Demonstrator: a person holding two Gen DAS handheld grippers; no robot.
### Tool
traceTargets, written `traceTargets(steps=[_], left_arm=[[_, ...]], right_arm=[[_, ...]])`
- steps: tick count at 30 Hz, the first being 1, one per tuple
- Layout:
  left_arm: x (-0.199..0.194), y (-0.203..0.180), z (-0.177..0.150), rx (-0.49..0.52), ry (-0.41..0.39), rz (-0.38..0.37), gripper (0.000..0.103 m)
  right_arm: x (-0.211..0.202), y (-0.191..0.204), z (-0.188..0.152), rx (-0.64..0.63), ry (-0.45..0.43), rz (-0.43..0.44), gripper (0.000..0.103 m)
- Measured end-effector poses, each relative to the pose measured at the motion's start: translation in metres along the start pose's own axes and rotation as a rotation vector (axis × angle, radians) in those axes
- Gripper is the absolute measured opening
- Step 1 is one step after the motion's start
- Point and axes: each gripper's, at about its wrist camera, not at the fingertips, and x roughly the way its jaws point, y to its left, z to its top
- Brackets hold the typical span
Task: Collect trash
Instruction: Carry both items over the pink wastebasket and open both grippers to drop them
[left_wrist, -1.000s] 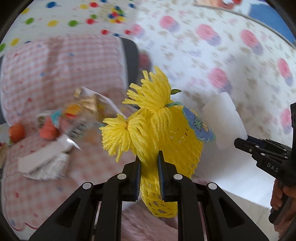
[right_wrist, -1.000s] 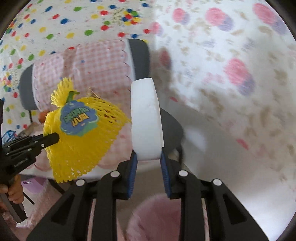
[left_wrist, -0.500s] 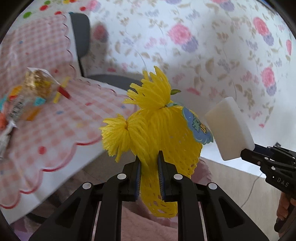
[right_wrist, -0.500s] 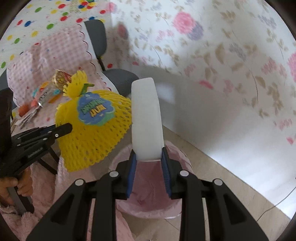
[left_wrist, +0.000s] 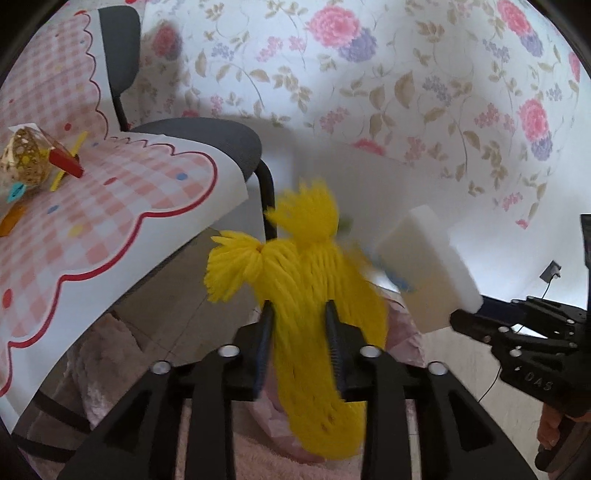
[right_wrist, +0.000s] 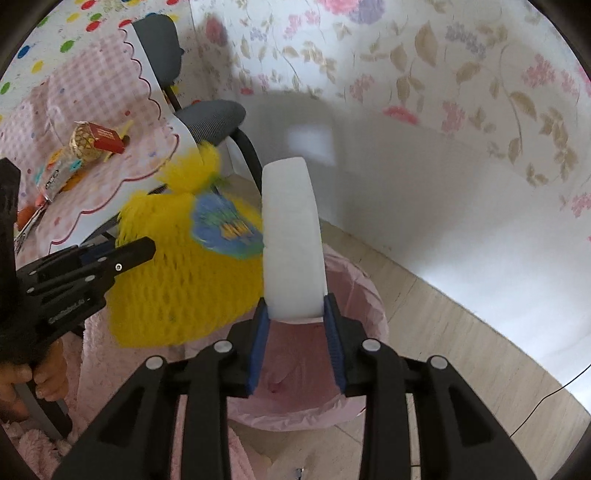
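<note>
Both wrist views angled down, close, sharing the pink-lined bin (right_wrist: 354, 306)

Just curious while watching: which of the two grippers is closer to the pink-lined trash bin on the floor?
Right, I'd judge. The right gripper, jaws opening around the white foam block, hangs over the pink-lined trash bin. The left gripper, opening around the yellow foam fruit net, sits beside the rim.

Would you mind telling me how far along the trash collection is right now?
Done: nothing visible in the pink-lined bin yet. In hand: both claws are opening above it, the left claw around the yellow foam fruit net, the right claw around the white foam block. Left: wrappers remain on the table.
</note>
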Motion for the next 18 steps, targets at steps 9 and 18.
traceTargets(steps=[9, 18], left_arm=[[-0.01, 0.019, 0.002, -0.066, -0.015, -0.021, 0.046], [-0.058, 0.052, 0.004, -0.094, -0.08, 0.115, 0.046]], right_arm=[[0.006, 0.003, 0.0, 0.002, 0.029, -0.011, 0.044], [-0.028, 0.01, 0.029, 0.002, -0.089, 0.001, 0.044]])
